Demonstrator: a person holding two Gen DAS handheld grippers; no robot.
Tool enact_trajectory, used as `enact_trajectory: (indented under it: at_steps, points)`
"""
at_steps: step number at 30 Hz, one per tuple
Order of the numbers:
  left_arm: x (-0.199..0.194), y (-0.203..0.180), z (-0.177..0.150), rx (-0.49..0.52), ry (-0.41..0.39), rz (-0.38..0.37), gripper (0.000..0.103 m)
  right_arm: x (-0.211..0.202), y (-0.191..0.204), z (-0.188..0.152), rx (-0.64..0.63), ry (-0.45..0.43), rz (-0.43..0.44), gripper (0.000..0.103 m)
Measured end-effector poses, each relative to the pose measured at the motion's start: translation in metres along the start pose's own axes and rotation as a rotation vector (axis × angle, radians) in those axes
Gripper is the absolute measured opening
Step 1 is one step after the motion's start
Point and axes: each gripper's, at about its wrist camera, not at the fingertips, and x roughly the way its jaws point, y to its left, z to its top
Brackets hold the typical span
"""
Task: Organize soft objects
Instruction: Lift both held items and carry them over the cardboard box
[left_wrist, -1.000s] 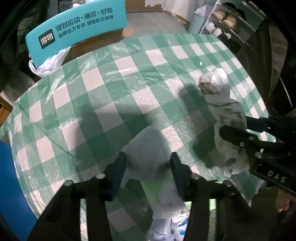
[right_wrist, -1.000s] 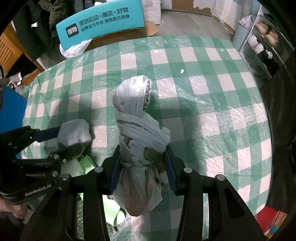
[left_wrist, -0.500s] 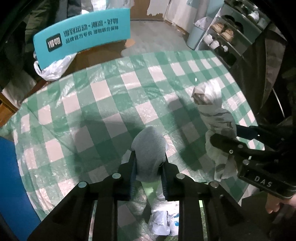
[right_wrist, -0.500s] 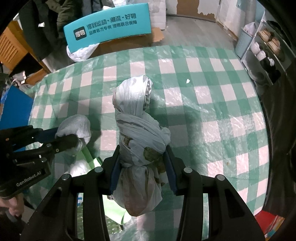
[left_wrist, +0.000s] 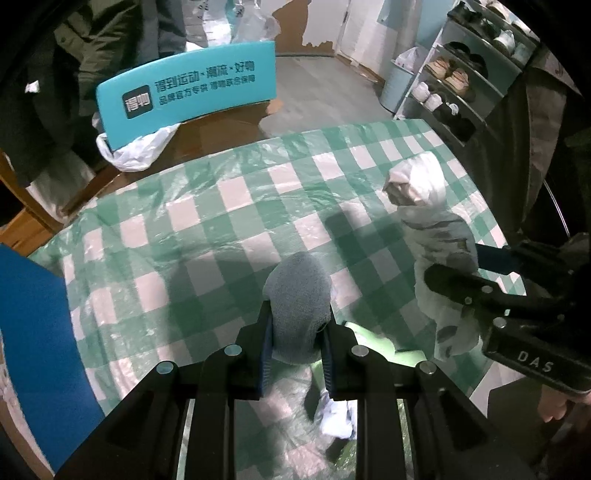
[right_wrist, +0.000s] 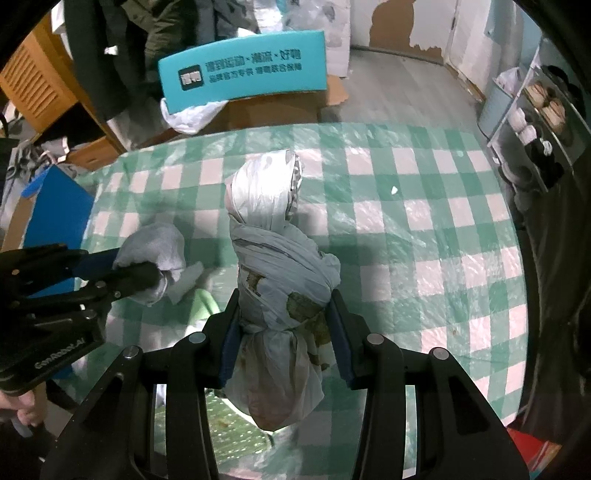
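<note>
Soft gray cloth bundle sits pinched between the fingers of the left tool, raised a little over the green-and-white checked surface. Beside it to the right, the right tool is clamped around a knotted white plastic bag with brownish stains, its knot just ahead of the fingertips. Something pale green, perhaps another bag, lies blurred beneath both.

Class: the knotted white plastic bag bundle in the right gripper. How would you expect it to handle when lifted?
The knotted bag bundle probably handles floppy: its loose end sags below the right gripper. It looks light, since thin crinkled film makes up most of it. The glossy plastic may slip, though the knot's bulge likely helps the grip.
</note>
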Motion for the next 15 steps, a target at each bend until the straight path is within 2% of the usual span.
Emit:
enact_trajectory:
  at_steps: [15]
  points:
    - [-0.049, 0.018, -0.016, -0.018, -0.064, 0.039, 0.023, -0.034, 0.039, 0.003, -0.075, -0.049, 0.018, 0.043]
